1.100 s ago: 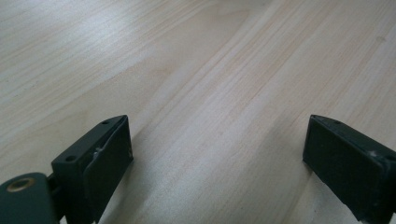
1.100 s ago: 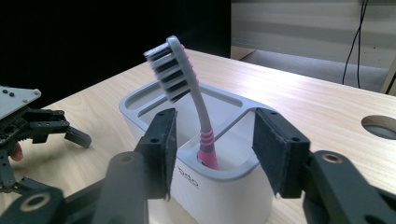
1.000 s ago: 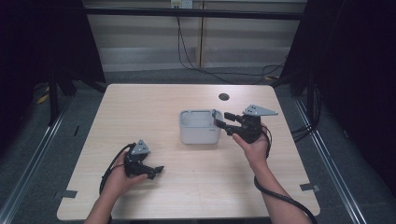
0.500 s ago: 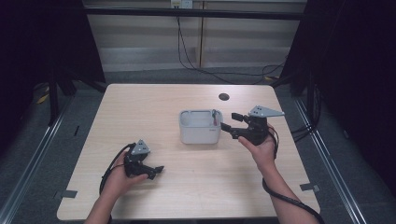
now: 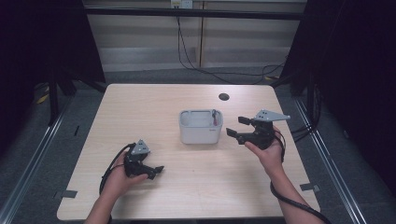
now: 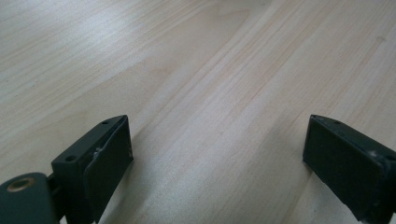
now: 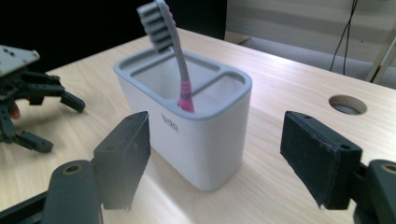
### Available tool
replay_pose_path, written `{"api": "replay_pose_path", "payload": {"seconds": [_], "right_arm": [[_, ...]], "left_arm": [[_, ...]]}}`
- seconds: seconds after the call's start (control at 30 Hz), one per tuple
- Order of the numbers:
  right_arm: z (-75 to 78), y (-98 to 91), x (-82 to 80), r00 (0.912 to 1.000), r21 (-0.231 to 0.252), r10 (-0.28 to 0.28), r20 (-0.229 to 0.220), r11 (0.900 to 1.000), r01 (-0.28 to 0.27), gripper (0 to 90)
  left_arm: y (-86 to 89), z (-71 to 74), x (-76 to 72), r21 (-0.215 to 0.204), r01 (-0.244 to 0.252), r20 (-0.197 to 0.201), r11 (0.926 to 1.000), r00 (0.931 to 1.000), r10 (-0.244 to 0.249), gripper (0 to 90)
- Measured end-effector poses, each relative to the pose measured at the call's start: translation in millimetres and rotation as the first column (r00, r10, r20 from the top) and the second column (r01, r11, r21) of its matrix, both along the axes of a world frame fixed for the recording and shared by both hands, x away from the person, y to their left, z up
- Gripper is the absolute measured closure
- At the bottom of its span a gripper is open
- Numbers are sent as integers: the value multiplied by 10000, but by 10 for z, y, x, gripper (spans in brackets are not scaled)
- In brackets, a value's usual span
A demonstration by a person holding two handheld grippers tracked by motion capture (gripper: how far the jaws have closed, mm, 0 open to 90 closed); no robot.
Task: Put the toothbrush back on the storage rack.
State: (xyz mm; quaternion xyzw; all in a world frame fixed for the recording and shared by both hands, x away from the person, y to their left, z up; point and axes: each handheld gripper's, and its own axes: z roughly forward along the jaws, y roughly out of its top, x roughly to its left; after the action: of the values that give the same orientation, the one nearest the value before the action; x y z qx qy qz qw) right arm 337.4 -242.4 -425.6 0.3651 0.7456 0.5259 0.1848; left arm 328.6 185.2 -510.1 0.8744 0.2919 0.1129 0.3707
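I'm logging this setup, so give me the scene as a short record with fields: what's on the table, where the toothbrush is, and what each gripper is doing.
surface: wooden table with a round hole
holder: grey holder with compartments, near table centre
toothbrush: toothbrush upright in the holder's narrow end compartment, bristles up
left gripper: open, low over bare wood, holds nothing
right gripper: open, beside the holder, facing it, not touching

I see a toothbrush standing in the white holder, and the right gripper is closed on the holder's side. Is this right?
Not quite. The toothbrush does stand in the white holder, but the right gripper is not closed on it: in the right gripper view its fingers are spread wide apart, short of the holder and touching nothing. The high view also shows a gap between them.
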Motion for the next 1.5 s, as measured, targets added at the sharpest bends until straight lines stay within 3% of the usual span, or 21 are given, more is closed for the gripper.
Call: {"api": "replay_pose_path", "payload": {"seconds": [0.73, 1.5], "right_arm": [[-163, -191, -114, 9996, -433, 190, -220, 9989, -199, 233], [-370, -392, -183, 9986, -755, -163, -509, 9971, 124, 235]], "left_arm": [[0, 0, 0, -3, -1, 2, 10000, 10000, 1, 78], [0, -1, 0, -5, -5, 5, 10000, 10000, 5, 77]]}}
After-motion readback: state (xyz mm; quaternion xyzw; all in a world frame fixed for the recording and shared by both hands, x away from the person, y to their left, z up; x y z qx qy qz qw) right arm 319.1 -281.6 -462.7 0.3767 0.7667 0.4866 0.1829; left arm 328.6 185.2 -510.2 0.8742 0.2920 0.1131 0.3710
